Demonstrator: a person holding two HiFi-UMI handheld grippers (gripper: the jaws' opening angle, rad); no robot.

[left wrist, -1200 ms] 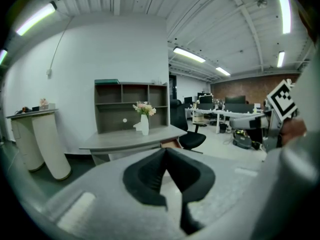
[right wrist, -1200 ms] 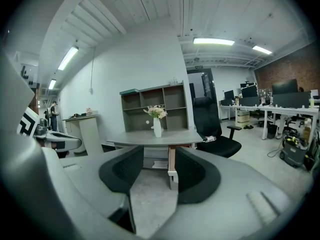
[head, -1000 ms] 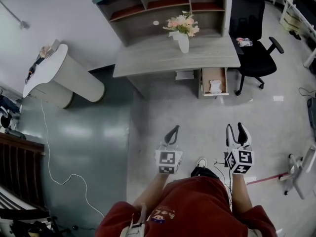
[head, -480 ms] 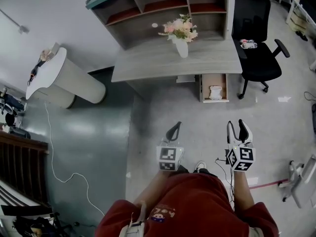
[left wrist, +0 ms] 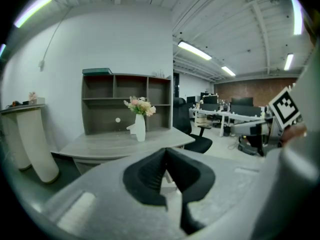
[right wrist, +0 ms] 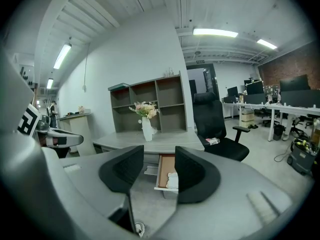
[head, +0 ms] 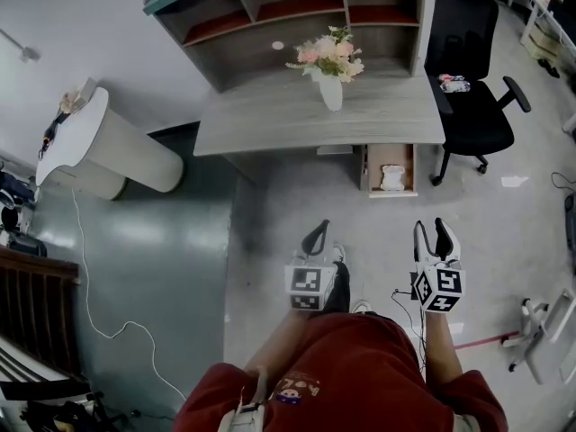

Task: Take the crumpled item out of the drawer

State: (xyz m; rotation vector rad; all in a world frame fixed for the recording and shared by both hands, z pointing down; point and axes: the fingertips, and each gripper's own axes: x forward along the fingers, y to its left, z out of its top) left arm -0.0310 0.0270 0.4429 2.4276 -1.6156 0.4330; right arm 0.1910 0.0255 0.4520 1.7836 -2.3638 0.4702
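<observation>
A crumpled white item [head: 392, 177] [right wrist: 171, 180] lies in the open wooden drawer [head: 391, 191] [right wrist: 163, 171] under the grey desk [head: 270, 115] [right wrist: 165, 143], well ahead of both grippers. My left gripper [head: 315, 238] [left wrist: 165, 165] is held at waist height, its black jaws pressed together and empty. My right gripper [head: 432, 238] [right wrist: 158, 171] hangs beside it with the jaws apart; the drawer shows through the gap, far off.
A vase of flowers [head: 330, 68] stands on the desk before a shelf unit [head: 288, 12]. A black office chair [head: 472, 97] sits right of the drawer. A white rounded counter [head: 99, 142] and a floor cable [head: 90, 277] lie left. The person's feet [head: 338, 282] are below.
The view has drifted slightly toward the desk, and a foot has stepped forward between the grippers. Both grippers keep the same pose and jaw states.
</observation>
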